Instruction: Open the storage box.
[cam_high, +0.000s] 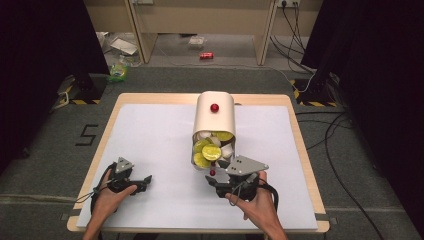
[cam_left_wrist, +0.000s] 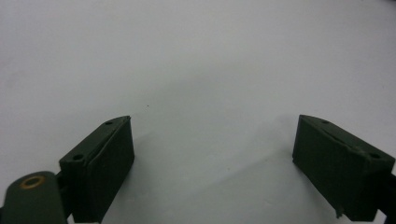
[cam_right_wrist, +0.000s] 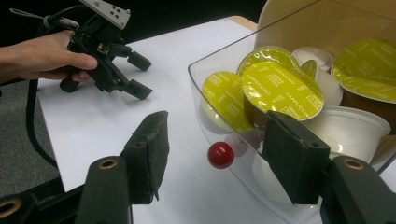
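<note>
A white mat (cam_high: 150, 140) covers the wooden table (cam_high: 301, 150). On the mat, at about 1 o'clock from its middle, lies a cream box (cam_high: 215, 122) with rounded corners and a red bead (cam_high: 214, 107) on its top face.

A clear drawer (cam_right_wrist: 201, 88) sticks out of the box's 6 o'clock end. Inside it are coffee capsules in a loose heap. Several have yellow-green foil lids (cam_right_wrist: 275, 88) printed "cappuccino", tilted and overlapping. Plain white cups (cam_right_wrist: 350, 128) lie among them at the 3 o'clock side in the right gripper view.

The right gripper (cam_high: 216, 182) sits at the drawer's 6 o'clock edge. Its tongs stand apart and pinch nothing, one jaw outside the drawer and the other in front of its clear wall. The left gripper (cam_high: 145, 181) rests on bare mat at about 8 o'clock from the box, well apart from it, with its tongs spread wide around nothing.

The drawer's small red knob (cam_right_wrist: 220, 155) projects from the front wall. It lies just ahead of the right jaws, in line with the gap between them, and touches neither pad.
</note>
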